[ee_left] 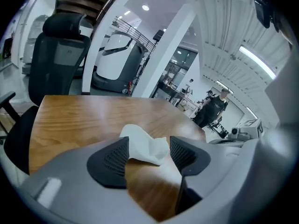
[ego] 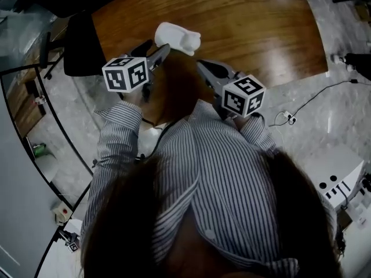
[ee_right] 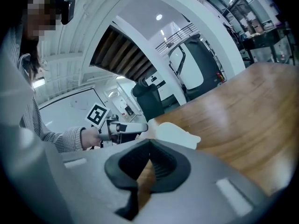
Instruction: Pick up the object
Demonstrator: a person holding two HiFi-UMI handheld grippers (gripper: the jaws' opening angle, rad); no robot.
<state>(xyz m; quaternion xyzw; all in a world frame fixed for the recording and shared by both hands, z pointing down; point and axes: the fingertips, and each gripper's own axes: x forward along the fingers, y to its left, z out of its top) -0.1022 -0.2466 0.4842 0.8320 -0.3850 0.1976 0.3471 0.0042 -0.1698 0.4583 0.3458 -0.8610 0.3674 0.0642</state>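
Wood-grain table [ego: 249,28], glossy brown with a rounded edge: one. White object [ee_left: 140,141]: one, matte and lumpy with soft folds, lying on the table near its edge. Grippers: two, with grey shells and black ribbed pads. Left gripper [ee_left: 149,155]: jaws spread wide, the white object between their tips, not clamped. Right gripper [ee_right: 148,148]: jaws clenched together on nothing, the object ahead of it and apart. Black mesh-backed chair [ee_left: 58,59]: one, behind the table.

Wooden table [ego: 261,28]; black office chair [ee_left: 56,59] at its edge; cable [ego: 316,97] on floor.
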